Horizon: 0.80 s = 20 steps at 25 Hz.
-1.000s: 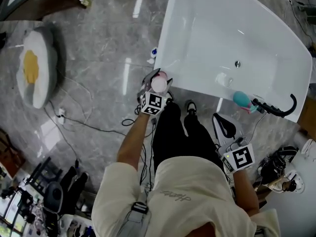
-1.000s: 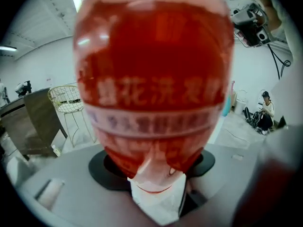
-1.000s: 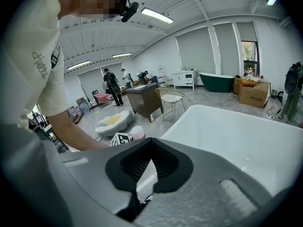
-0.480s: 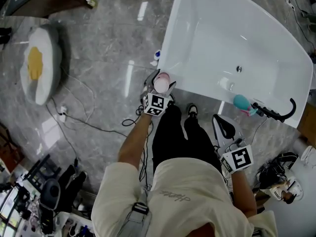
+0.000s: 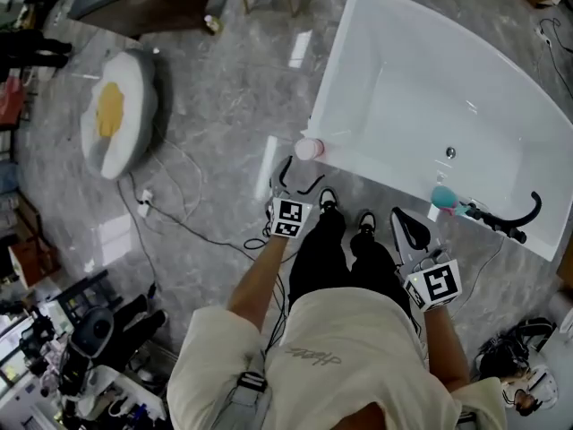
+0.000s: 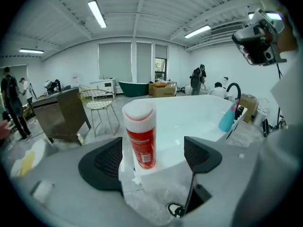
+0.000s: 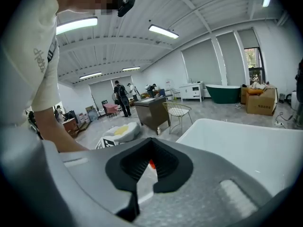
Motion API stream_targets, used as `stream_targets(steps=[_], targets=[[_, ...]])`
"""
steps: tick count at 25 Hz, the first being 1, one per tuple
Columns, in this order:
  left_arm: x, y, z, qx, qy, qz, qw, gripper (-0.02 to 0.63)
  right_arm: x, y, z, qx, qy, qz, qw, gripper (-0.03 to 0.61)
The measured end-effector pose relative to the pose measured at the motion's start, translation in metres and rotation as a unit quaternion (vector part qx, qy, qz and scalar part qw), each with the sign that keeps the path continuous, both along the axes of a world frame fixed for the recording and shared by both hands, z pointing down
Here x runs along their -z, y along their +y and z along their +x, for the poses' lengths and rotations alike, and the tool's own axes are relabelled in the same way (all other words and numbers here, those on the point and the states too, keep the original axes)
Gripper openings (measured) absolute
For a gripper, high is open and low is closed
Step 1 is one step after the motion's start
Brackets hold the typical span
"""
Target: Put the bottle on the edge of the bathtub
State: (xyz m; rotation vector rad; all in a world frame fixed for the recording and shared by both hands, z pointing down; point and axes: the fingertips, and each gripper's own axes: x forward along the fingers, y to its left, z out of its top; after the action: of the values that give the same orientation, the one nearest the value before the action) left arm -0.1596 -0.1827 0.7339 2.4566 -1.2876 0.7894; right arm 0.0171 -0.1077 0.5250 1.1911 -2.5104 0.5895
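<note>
The bottle (image 5: 308,148) is red with a white cap and stands upright by itself on the near left corner of the white bathtub's rim (image 5: 376,173). My left gripper (image 5: 300,179) hangs just short of it, and its jaws are opening wide. In the left gripper view the bottle (image 6: 140,136) stands on the rim (image 6: 163,170) in the gap of the left gripper (image 6: 152,148), nearer the left pad (image 6: 106,160), with neither pad pressing on it. My right gripper (image 5: 407,231) hangs low by the person's right leg. Its jaws meet with nothing between them, as the right gripper view (image 7: 151,162) shows.
A teal bottle (image 5: 440,198) and a black curved faucet (image 5: 515,218) sit on the tub's near right rim. Cables (image 5: 179,222) trail over the grey marble floor. An egg-shaped cushion (image 5: 115,115) lies at the left, and camera gear (image 5: 81,348) crowds the lower left.
My left gripper has let go of the bottle and drawn back toward the person's legs. The bottle stays on the tub corner. The head view has shifted.
</note>
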Motion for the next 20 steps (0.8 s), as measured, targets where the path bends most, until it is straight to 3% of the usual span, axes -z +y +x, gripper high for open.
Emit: stream_targets(steps=[7, 10, 13, 15, 16, 18, 20], targets=[[0.083, 0.053, 0.006, 0.076, 0.051, 0.005, 0.9958, 0.377, 0.010, 0.015, 0.010, 0.049, -0.015, 0.052, 0.997, 0.000], [0.113, 0.080, 0.012, 0.095, 0.055, 0.019, 0.9937, 0.343, 0.019, 0.032, 0.012, 0.078, -0.012, 0.079, 0.994, 0.000], [0.140, 0.100, 0.022, 0.110, 0.075, 0.034, 0.9905, 0.290, 0.029, 0.044, 0.018, 0.095, -0.016, 0.100, 0.990, 0.000], [0.158, 0.109, 0.026, 0.132, 0.103, 0.045, 0.9849, 0.207, 0.037, 0.049, 0.020, 0.099, -0.023, 0.115, 0.988, 0.001], [0.167, 0.113, 0.027, 0.141, 0.111, 0.052, 0.9824, 0.195, 0.042, 0.051, 0.021, 0.101, -0.028, 0.121, 0.987, 0.001], [0.184, 0.120, 0.031, 0.154, 0.103, 0.067, 0.9803, 0.181, 0.050, 0.058, 0.023, 0.106, -0.036, 0.131, 0.985, 0.000], [0.201, 0.128, 0.035, 0.162, 0.087, 0.079, 0.9798, 0.121, 0.057, 0.066, 0.024, 0.113, -0.042, 0.137, 0.983, 0.000]])
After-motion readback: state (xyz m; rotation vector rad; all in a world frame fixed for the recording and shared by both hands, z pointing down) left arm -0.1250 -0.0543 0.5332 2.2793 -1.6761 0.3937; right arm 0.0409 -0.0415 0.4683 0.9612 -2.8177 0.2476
